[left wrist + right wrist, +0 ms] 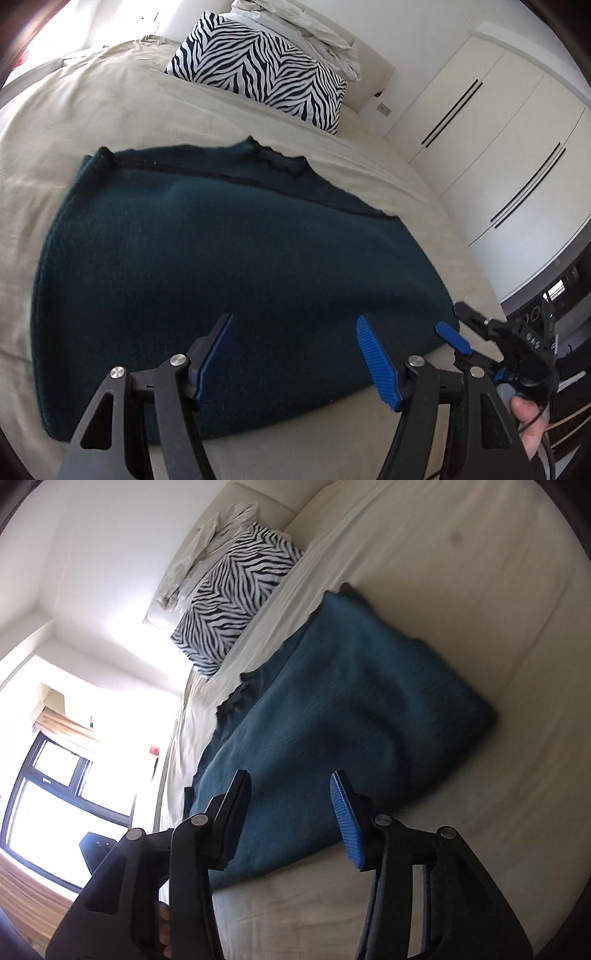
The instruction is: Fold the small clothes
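A dark teal knit garment [207, 258] lies folded flat on the beige bed [110, 103]. My left gripper [295, 325] is open and empty, hovering over the garment's near edge. My right gripper [456, 325] shows at the garment's right corner in the left wrist view, held by a hand. In the right wrist view the right gripper [291, 786] is open and empty above the near part of the teal garment [351, 701]. The garment's far edge has a black seam and a wavy hem.
A zebra-print pillow [258, 66] and crumpled white bedding [306, 26] lie at the head of the bed. White wardrobe doors [498, 140] stand to the right. A window [55, 794] and wooden floor are to the left in the right wrist view.
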Tool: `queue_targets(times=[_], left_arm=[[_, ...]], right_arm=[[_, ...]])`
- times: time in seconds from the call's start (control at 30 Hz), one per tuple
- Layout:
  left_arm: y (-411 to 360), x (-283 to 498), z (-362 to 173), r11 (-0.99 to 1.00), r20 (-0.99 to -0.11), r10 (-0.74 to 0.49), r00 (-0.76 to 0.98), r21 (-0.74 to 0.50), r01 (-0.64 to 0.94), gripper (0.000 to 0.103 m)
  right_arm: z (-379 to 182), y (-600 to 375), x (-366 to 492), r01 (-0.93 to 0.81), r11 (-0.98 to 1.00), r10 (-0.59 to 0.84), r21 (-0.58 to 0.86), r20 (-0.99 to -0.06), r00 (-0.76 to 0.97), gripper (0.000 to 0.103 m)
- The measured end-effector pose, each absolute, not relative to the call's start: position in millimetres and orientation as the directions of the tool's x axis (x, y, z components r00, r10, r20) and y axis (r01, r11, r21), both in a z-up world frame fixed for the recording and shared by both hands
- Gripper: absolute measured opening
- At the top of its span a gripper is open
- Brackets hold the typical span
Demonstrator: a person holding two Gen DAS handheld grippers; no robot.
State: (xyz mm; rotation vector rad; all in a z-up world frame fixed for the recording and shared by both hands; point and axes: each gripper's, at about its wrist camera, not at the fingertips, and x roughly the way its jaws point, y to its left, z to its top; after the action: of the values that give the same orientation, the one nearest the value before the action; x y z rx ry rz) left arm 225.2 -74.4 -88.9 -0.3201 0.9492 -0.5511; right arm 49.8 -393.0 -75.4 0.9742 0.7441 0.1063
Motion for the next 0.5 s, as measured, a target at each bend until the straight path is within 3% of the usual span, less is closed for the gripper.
queue_targets(times=[0.07,0.13,0.23,0.3,0.43,0.5], left_arm=[[-73,223,-107,0.824,-0.699,-0.565,0.438,-0.497,0.27,0.066],[-60,222,-112,0.814,-0.68,-0.579,0.45,-0.515,0.269,0.053],[-43,221,-115,0.785,-0.662,-0.617,0.427,-0.558,0.268,0.051],[-27,219,-117,0.762,-0.643,-0.643,0.416,-0.589,0.268,0.051],[11,212,-124,0.73,-0.607,-0.672,0.424,-0.641,0.239,0.05],[28,211,-128,0.709,-0.589,-0.687,0.426,-0.672,0.213,0.044]], right_arm=[[-76,-361,62,0.179,0.551,0.475,0.815,-0.483,0.736,0.045],[-87,-335,75,0.166,0.504,0.551,0.848,-0.463,0.694,0.045],[-110,-304,91,0.145,0.492,0.641,0.859,-0.469,0.608,0.044],[-128,-302,90,0.166,0.473,0.651,0.866,-0.47,0.597,0.04],[-140,-334,73,0.172,0.344,0.652,0.923,-0.367,0.663,0.038],[-138,-357,71,0.183,0.337,0.608,0.923,-0.362,0.706,0.038]])
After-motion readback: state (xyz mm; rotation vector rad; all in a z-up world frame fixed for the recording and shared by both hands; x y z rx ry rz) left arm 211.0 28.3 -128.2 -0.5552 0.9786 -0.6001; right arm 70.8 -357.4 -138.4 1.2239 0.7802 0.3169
